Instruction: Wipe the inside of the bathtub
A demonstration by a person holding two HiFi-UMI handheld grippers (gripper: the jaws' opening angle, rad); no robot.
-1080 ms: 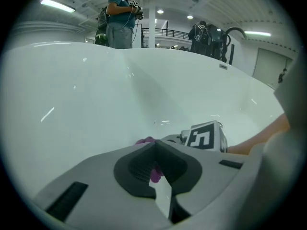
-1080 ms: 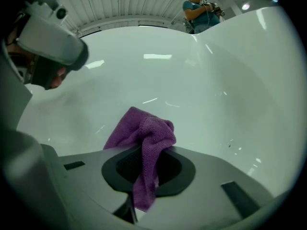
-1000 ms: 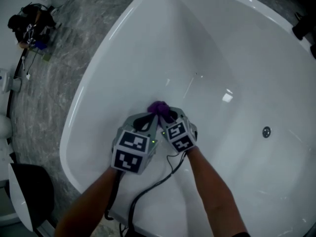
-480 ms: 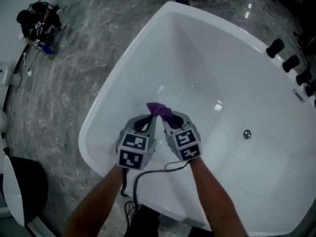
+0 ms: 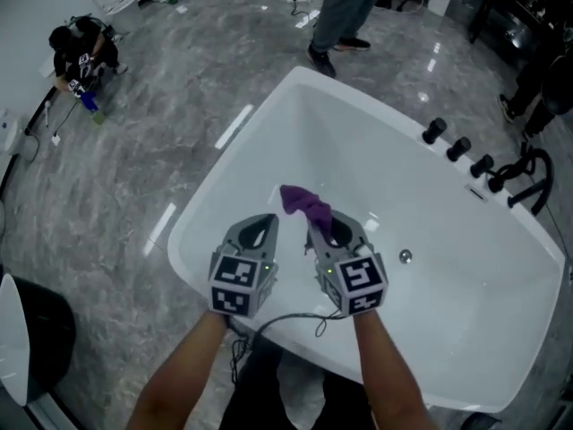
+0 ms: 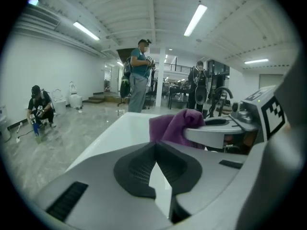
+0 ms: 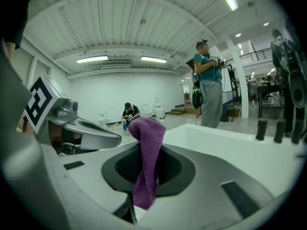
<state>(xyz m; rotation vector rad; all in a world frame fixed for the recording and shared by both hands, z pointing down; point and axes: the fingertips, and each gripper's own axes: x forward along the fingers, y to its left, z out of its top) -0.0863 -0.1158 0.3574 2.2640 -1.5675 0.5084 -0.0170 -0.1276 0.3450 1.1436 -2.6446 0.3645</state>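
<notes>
A white bathtub [image 5: 218,192] lies slantwise on a grey marble floor in the head view. Both grippers hover side by side over its near end. My right gripper [image 5: 323,227] is shut on a purple cloth [image 5: 305,204], which sticks up past the fingertips and hangs clear of the tub. In the right gripper view the cloth [image 7: 146,157] droops down between the closed jaws. My left gripper [image 5: 259,222] is shut with nothing in it; in its own view the left gripper [image 6: 154,148] shows jaws pressed together, with the purple cloth [image 6: 172,126] just beyond.
The drain [image 5: 406,256] sits mid-tub. Black tap knobs [image 5: 457,149] and a black spout [image 5: 526,179] line the far right rim. A person stands [image 5: 341,14] past the tub's far end; another crouches [image 5: 81,54] at far left. A cable hangs below the grippers.
Both grippers have lifted away from the tub's inner wall and pulled back toward the near rim. The cloth has come up off the surface with the right gripper.
</notes>
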